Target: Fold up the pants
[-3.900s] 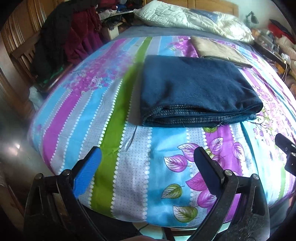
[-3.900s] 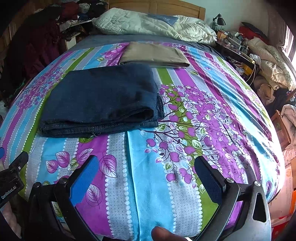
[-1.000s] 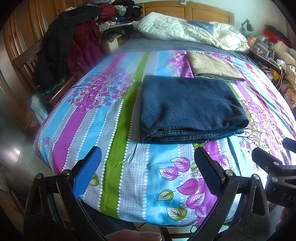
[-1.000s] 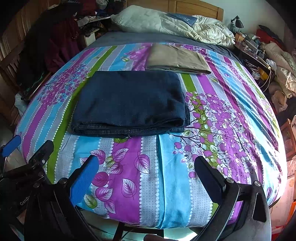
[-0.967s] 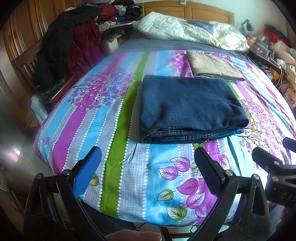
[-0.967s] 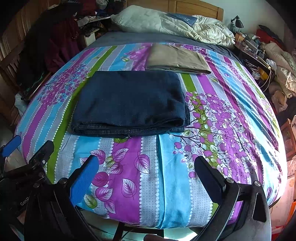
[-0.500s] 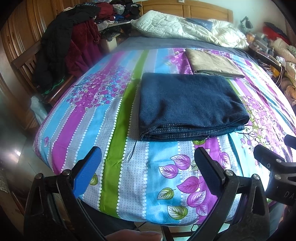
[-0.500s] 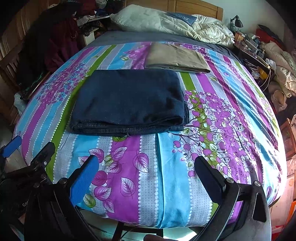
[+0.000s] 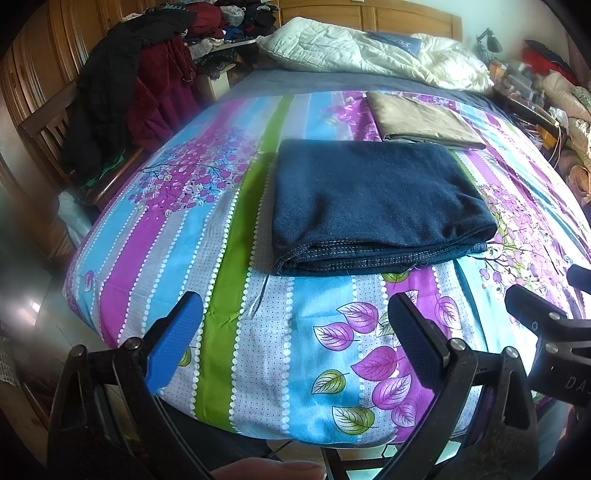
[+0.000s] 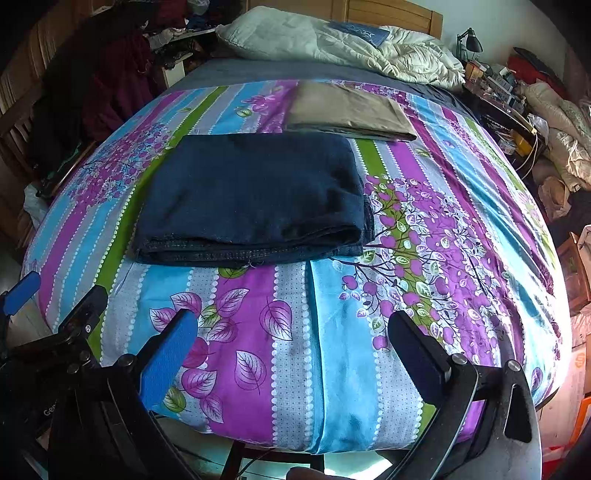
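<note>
The left gripper [image 9: 295, 332] hangs over the near end of the bed with its two fingers spread wide and nothing between them, one pad blue [image 9: 173, 341] and the other dark. The right gripper [image 10: 291, 343] sits just beside it to the right, likewise spread wide and empty above the foot of the bed; its black body shows at the right edge of the left wrist view, and the left one shows at the left edge of the right wrist view. A fingertip [image 9: 266, 469] of the person peeks in at the bottom of each view. Both grippers are apart from the folded dark blue jeans [image 9: 369, 199], which lie flat in a thick rectangular stack on the middle of the bed, the stitched hems and layered edges facing the grippers and a rounded fold on the right side. They rest on a bedspread [image 9: 280, 354] striped in blue, purple, green and dotted grey, with purple leaves and blossoms printed on it. Just beyond the jeans, toward the headboard and a little to the right, lies a folded tan garment [image 9: 417, 120], its near edge close to the jeans' far edge. Past it a cream quilt [image 9: 369, 55] is bunched against the wooden headboard [image 9: 369, 16]. To the left a wooden chair [image 9: 48, 129] is heaped with black and maroon clothes [image 9: 136, 92]; to the right a cluttered bedside surface carries a small desk lamp [image 10: 471, 42].
</note>
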Action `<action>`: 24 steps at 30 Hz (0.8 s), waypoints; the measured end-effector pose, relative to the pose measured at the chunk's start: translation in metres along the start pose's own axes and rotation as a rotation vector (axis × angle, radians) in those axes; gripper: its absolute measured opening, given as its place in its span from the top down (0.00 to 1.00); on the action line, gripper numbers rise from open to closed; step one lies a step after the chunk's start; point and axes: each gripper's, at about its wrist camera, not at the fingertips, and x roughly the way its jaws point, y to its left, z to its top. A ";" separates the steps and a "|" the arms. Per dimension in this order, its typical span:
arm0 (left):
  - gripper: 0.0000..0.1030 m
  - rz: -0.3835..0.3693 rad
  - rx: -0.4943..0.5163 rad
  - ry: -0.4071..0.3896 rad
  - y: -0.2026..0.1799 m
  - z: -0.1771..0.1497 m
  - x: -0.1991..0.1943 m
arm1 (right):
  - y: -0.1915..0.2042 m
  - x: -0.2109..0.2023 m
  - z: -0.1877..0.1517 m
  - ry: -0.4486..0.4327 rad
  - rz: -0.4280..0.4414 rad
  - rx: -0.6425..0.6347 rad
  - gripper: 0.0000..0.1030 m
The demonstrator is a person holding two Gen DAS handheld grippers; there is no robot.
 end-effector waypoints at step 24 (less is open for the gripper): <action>0.03 -0.023 0.019 -0.045 -0.010 -0.003 -0.003 | -0.001 -0.030 -0.005 -0.220 -0.061 -0.007 0.00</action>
